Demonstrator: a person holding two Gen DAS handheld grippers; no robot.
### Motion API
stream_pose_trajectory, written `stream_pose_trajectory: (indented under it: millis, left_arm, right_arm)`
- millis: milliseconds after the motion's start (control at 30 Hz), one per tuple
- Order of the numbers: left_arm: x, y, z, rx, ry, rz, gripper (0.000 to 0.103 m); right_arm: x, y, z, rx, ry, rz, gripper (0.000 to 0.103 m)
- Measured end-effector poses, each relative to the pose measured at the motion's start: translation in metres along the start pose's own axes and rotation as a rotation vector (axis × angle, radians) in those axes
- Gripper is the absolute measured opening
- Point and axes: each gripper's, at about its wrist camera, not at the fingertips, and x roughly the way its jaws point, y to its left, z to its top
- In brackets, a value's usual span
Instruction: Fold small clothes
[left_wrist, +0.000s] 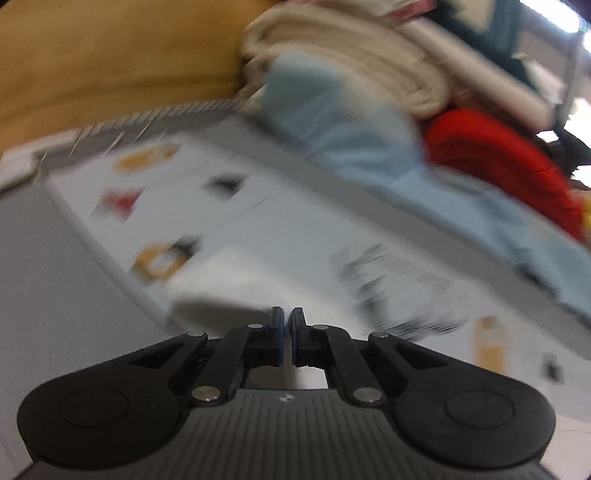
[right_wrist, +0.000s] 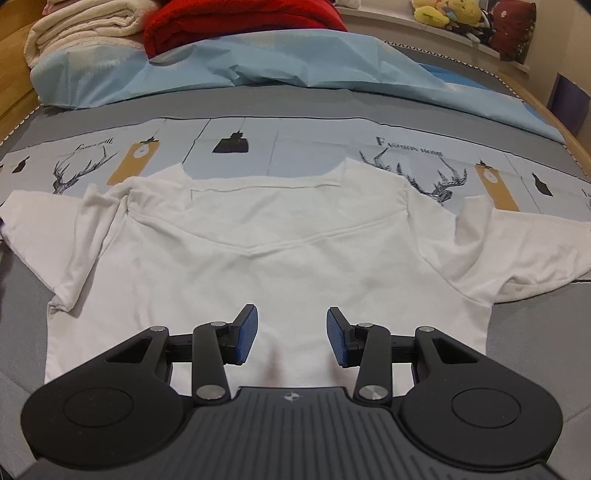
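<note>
Lying flat on the bed, the white T-shirt (right_wrist: 295, 266) stretches away from the person. Its hem is nearest, its collar is farthest, and its long axis runs straight ahead. The two sleeves (right_wrist: 517, 243) spread out to either side across that line.

The right gripper (right_wrist: 291, 332) hangs over the lower middle of the shirt's body with its blue pads (right_wrist: 245, 334) well apart and nothing between them. It points up the shirt toward the collar.

The left gripper (left_wrist: 287, 321) has its jaws drawn together. Its view is badly smeared. A pale fold of white cloth (left_wrist: 221, 291) sits just ahead of the tips, but I cannot tell whether any fabric is pinched between them. I would guess this is the shirt's edge on the person's left, which makes that hand the nearer one for a sideways fold.

Room for moving looks good. Bare grey sheet (right_wrist: 535, 332) lies beyond both sleeves, and the printed band (right_wrist: 314, 147) beyond the collar is free. Farther back, a crumpled blue cover (right_wrist: 258, 62), a red blanket (right_wrist: 240, 22) and cream towels (right_wrist: 81, 26) crowd the head of the bed. Any fold should therefore travel across the shirt or back toward the hem, not forward. The sleeve on the left is already rumpled and may need smoothing.
</note>
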Motion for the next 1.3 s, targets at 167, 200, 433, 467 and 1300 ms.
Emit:
stream_pose_trajectory:
  millis: [167, 200, 433, 467, 1300]
  left_arm:
    - [-0.098, -0.115, 0.002, 0.148, -0.077, -0.271, 0.003]
    - [-0.12, -0.141, -0.007, 0.186, -0.076, -0.332, 0.003]
    - [-0.195, -0.28, -0.141, 0.459, 0.252, -0.642, 0.014]
    - [-0.198, -0.288, -0.15, 0.485, 0.291, -0.634, 0.014]
    - [-0.074, -0.13, -0.04, 0.042, 0.322, -0.056, 0.041]
  right_arm:
    - [-0.005, -0.027, 0.002, 0.068, -0.013, -0.031, 0.043]
    - [-0.007, -0.035, 0.004, 0.089, -0.02, -0.036, 0.043]
    - [-0.023, -0.094, 0.018, 0.257, -0.125, -0.053, 0.025]
    - [-0.025, -0.103, 0.019, 0.273, -0.139, -0.055, 0.025]
    - [0.095, -0.109, -0.001, 0.297, 0.044, 0.022, 0.027]
